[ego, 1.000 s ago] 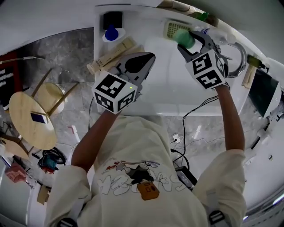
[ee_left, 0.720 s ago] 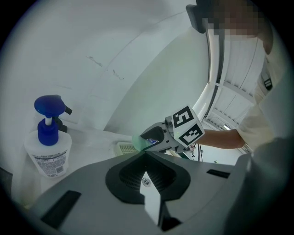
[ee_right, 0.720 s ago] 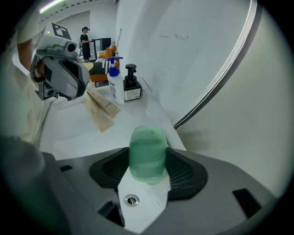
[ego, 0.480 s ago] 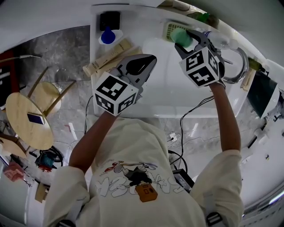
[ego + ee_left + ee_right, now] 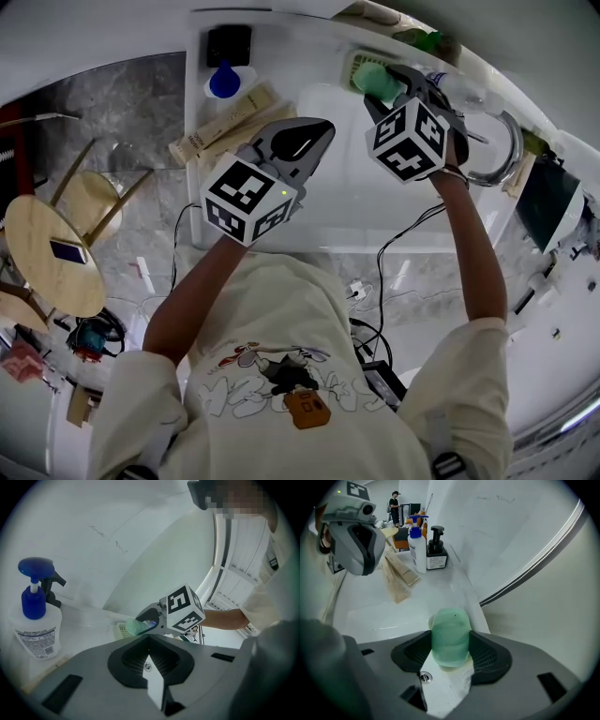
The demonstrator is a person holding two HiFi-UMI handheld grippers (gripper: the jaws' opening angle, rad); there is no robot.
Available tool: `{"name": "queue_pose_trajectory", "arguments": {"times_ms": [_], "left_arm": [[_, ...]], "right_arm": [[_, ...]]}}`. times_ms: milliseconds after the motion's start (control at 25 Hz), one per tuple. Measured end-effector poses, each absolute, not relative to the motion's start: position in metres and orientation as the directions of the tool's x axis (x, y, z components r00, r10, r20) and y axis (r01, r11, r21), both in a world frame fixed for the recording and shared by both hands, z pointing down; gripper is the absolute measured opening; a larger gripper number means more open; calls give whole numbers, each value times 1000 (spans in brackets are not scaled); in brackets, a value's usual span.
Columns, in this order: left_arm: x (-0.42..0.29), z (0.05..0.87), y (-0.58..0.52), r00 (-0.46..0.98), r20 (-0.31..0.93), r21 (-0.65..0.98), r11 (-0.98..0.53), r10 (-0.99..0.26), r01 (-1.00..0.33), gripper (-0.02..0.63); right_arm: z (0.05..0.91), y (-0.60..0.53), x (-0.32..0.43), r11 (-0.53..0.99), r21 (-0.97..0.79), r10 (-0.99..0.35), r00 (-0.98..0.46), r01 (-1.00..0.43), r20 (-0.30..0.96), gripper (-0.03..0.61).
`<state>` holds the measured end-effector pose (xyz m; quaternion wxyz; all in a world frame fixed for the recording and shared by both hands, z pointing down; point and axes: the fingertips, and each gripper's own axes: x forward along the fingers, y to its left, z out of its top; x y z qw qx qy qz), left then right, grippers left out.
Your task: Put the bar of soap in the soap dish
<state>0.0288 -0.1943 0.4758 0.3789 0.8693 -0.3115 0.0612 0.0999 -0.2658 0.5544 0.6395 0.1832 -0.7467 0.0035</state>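
Right gripper (image 5: 380, 82) (image 5: 450, 654): my jaws are clenched on the bar of soap (image 5: 450, 637). 1 pad presses each long side. The bar is pale green and translucent with rounded ends. It stands lengthwise between the pads, and its far end sticks out past my tips.

From the head view the bar of soap (image 5: 373, 79) sits at the front of my jaws, over the near edge of the soap dish (image 5: 357, 60). The dish is pale and ribbed and lies at the back of the white counter (image 5: 375, 206), near the curved tap (image 5: 502, 141). The bar overlaps the dish there, but I cannot tell whether they touch.

The left gripper view shows the same from the side: the soap dish (image 5: 123, 630) lies on the counter and the bar (image 5: 138, 627) is just at its right edge, held in my right jaws.

Left gripper (image 5: 315, 131) (image 5: 149, 638): my jaws are closed tip to tip with nothing between them. It hangs over the counter, well apart from the dish and to the left of my right gripper.

Other items at the counter's left end:
- Blue-capped pump bottle (image 5: 225, 79) (image 5: 35, 620), upright.
- Black pump bottle (image 5: 232, 43) (image 5: 437, 550), upright, just beside the blue-capped one.
- 2 tan cartons (image 5: 221, 126) (image 5: 396, 573), lying flat near the bottles.
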Motion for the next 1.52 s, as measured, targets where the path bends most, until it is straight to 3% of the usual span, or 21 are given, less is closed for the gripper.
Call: {"name": "queue_pose_trajectory", "arguments": {"times_ms": [840, 1520], "left_arm": [[18, 482, -197, 786, 347, 627, -496, -512, -600, 9], [12, 464, -196, 784, 333, 606, -518, -524, -604, 9]], "right_arm": [[578, -278, 111, 941, 300, -293, 70, -157, 954, 261], [548, -280, 105, 907, 325, -337, 2, -268, 941, 261]]}}
